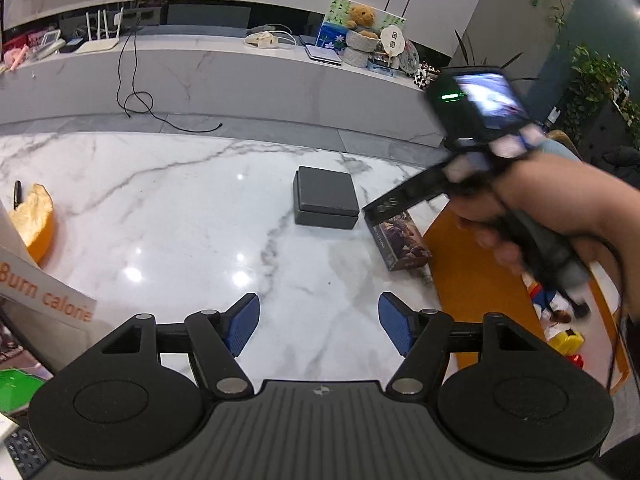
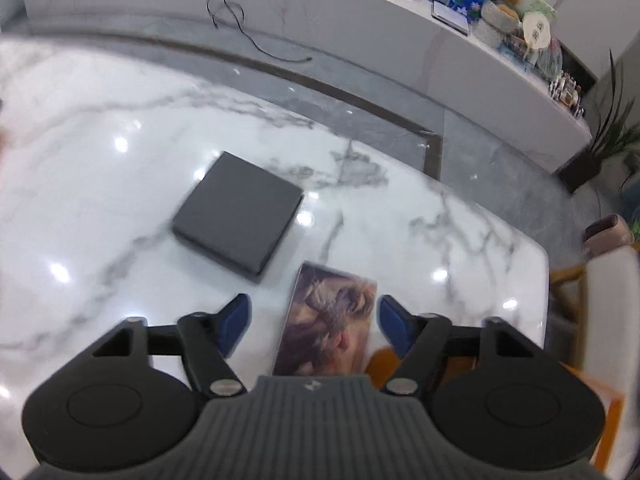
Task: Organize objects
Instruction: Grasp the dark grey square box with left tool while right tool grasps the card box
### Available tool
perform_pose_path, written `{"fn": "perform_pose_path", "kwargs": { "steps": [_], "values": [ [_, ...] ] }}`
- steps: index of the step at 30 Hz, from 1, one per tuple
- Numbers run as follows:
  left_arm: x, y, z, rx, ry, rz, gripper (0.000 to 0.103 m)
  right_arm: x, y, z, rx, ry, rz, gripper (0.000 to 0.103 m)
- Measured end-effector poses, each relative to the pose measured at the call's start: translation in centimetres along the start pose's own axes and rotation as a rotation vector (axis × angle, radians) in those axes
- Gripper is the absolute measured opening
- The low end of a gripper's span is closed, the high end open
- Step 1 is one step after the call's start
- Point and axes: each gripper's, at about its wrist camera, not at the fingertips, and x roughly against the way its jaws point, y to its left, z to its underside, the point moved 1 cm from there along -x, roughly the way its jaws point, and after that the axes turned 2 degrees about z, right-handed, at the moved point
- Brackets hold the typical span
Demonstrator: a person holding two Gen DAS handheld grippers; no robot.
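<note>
Picture box [image 2: 326, 322], a small printed carton, lies flat on the marble bench [image 2: 100, 184] directly between and just ahead of the right tool's [image 2: 314, 326] blue pads, which are spread wide on either side of it without touching. That straddling stance looks like a line-up for a grasp across the carton's narrow width. Ahead and to the left of the right tool sits a dark grey lidded box [image 2: 238, 226], near the carton but apart from it. Behind the carton, at the tool's right, an orange tray [image 1: 476, 280] lies at the bench edge with small bright toys in it, a likely place for gathering things, though that is only a guess.

From the left wrist view, the left tool [image 1: 318, 330] hovers over bare marble, its pads also spread and holding nothing; it seems to be waiting clear of the right hand's [image 1: 560, 216] working space. The grey box lies straight ahead of it, well apart.
</note>
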Motion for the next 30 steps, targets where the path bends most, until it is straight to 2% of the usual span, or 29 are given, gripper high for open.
{"fn": "perform_pose_path", "kwargs": {
  "steps": [1, 3, 7, 10, 12, 14, 15, 16, 17, 18, 20, 21, 22, 23, 24, 25, 26, 27, 28, 29, 30],
  "values": [
    [0.1, 0.3, 0.1, -0.005, 0.003, -0.003, 0.078, -0.9, 0.4, -0.6, 0.033, 0.035, 0.038, 0.080],
    [0.0, 0.9, 0.2, 0.004, 0.007, -0.011, 0.078, -2.2, 1.1, -1.3, 0.099, 0.097, 0.050, 0.081],
    [-0.2, 2.2, 0.3, 0.031, 0.018, -0.017, 0.078, -4.7, 2.2, -1.9, 0.295, 0.250, 0.069, 0.092],
    [-0.1, 2.3, 0.0, 0.035, 0.011, -0.013, 0.078, -5.9, 2.2, -2.2, 0.310, 0.332, 0.056, 0.100],
    [0.1, 2.1, -0.1, 0.031, 0.006, -0.004, 0.078, -6.4, 2.0, -2.9, 0.298, 0.357, 0.035, 0.099],
    [0.3, 1.8, -0.1, 0.020, -0.001, 0.002, 0.078, -6.8, 1.6, -3.4, 0.269, 0.386, -0.029, 0.092],
    [0.4, 1.7, -0.2, 0.015, -0.004, 0.002, 0.078, -6.7, 1.4, -3.7, 0.255, 0.393, -0.056, 0.085],
    [0.5, 1.6, -0.2, 0.010, -0.006, 0.002, 0.078, -6.7, 1.2, -3.8, 0.257, 0.391, -0.038, 0.071],
    [0.5, 1.6, -0.2, 0.009, -0.008, 0.001, 0.078, -6.5, 1.2, -3.9, 0.265, 0.383, -0.020, 0.067],
    [0.5, 1.7, -0.3, 0.012, -0.010, 0.001, 0.078, -6.3, 1.1, -4.1, 0.271, 0.372, -0.004, 0.065],
    [0.6, 1.9, -0.3, 0.023, -0.011, 0.001, 0.078, -5.6, 1.2, -4.1, 0.276, 0.347, -0.045, 0.064],
    [0.6, 2.1, -0.3, 0.028, -0.012, 0.001, 0.078, -5.4, 1.3, -4.2, 0.270, 0.329, -0.060, 0.060],
    [0.6, 2.2, -0.3, 0.030, -0.012, 0.000, 0.078, -5.2, 1.2, -4.3, 0.261, 0.315, -0.057, 0.049],
    [0.6, 2.2, -0.2, 0.032, -0.012, -0.002, 0.078, -5.1, 1.2, -4.7, 0.265, 0.304, -0.045, 0.043],
    [0.7, 2.3, -0.1, 0.031, -0.012, -0.005, 0.078, -5.0, 1.1, -5.0, 0.265, 0.303, -0.022, 0.029],
    [0.7, 2.4, 0.0, 0.031, -0.011, -0.008, 0.078, -5.1, 0.9, -5.4, 0.270, 0.306, 0.017, 0.009],
    [0.8, 2.5, 0.1, 0.031, -0.010, -0.010, 0.078, -5.2, 0.6, -5.8, 0.273, 0.308, 0.052, 0.000],
    [0.8, 2.6, 0.2, 0.032, -0.009, -0.011, 0.078, -5.5, 0.5, -6.4, 0.266, 0.311, 0.090, 0.000],
    [0.8, 2.8, 0.2, 0.031, -0.007, -0.011, 0.078, -5.7, 0.1, -6.7, 0.250, 0.310, 0.106, 0.005],
    [0.9, 2.9, 0.2, 0.031, -0.006, -0.012, 0.078, -5.9, -0.4, -7.1, 0.209, 0.313, 0.084, 0.010],
    [0.9, 3.0, 0.2, 0.032, -0.005, -0.014, 0.078, -5.9, -0.8, -7.5, 0.160, 0.315, 0.045, 0.032]
  ]
}}
